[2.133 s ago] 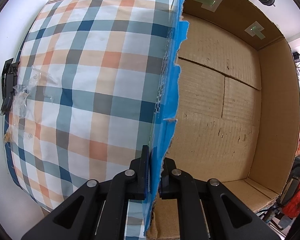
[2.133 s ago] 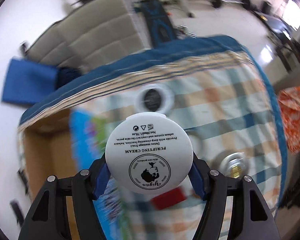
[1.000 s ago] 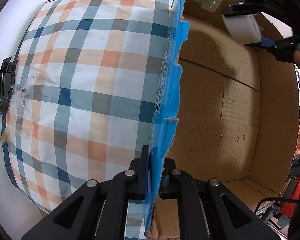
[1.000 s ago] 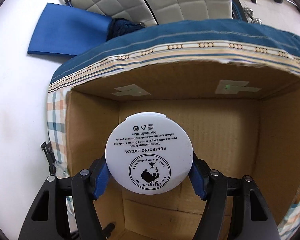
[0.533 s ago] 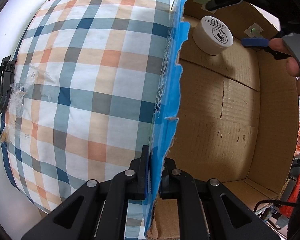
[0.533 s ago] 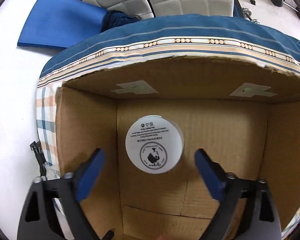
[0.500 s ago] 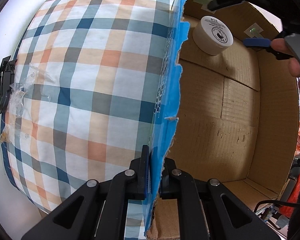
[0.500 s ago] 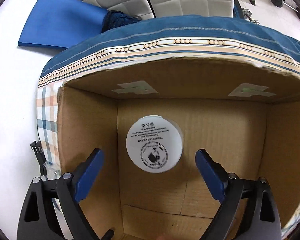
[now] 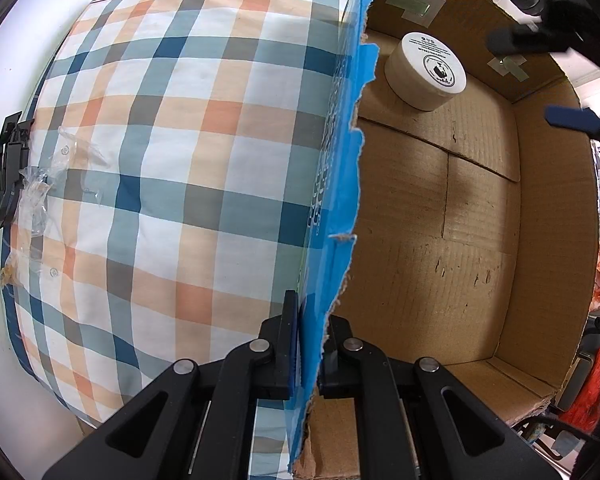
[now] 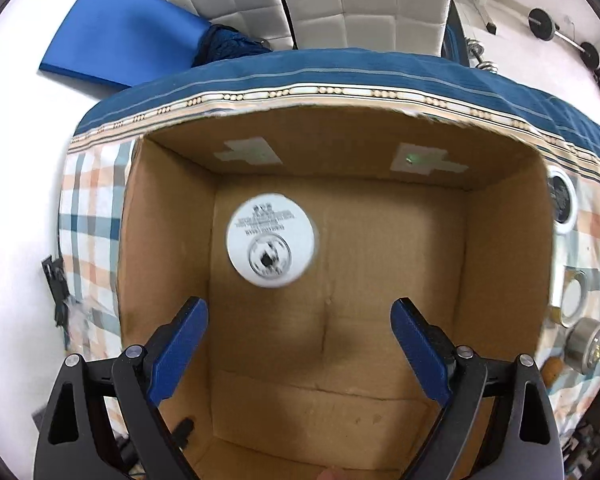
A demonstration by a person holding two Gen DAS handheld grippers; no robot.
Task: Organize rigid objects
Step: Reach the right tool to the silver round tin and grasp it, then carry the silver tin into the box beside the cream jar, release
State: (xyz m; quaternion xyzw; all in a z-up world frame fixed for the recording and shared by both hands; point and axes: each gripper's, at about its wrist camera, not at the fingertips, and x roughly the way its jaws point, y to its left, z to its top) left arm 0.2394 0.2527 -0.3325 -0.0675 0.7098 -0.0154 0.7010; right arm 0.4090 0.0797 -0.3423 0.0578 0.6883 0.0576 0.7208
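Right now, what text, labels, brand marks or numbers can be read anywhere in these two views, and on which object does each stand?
Nothing reads legibly in either view.
White cream jar lid: lines of print over a round logo, too small and foreshortened in the left wrist view, motion-blurred in the right wrist view.
Cardboard box, blue outer face: dark printing seen edge-on, unreadable.
Tape patches on the box wall: no writing visible.

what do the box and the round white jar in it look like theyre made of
Box: corrugated cardboard, matte brown; fluted ridges and a torn, fraying edge show in the left wrist view. Round white jar: likely plastic, a smooth, slightly glossy white with a printed black label on top; glass or ceramic can't be ruled out.
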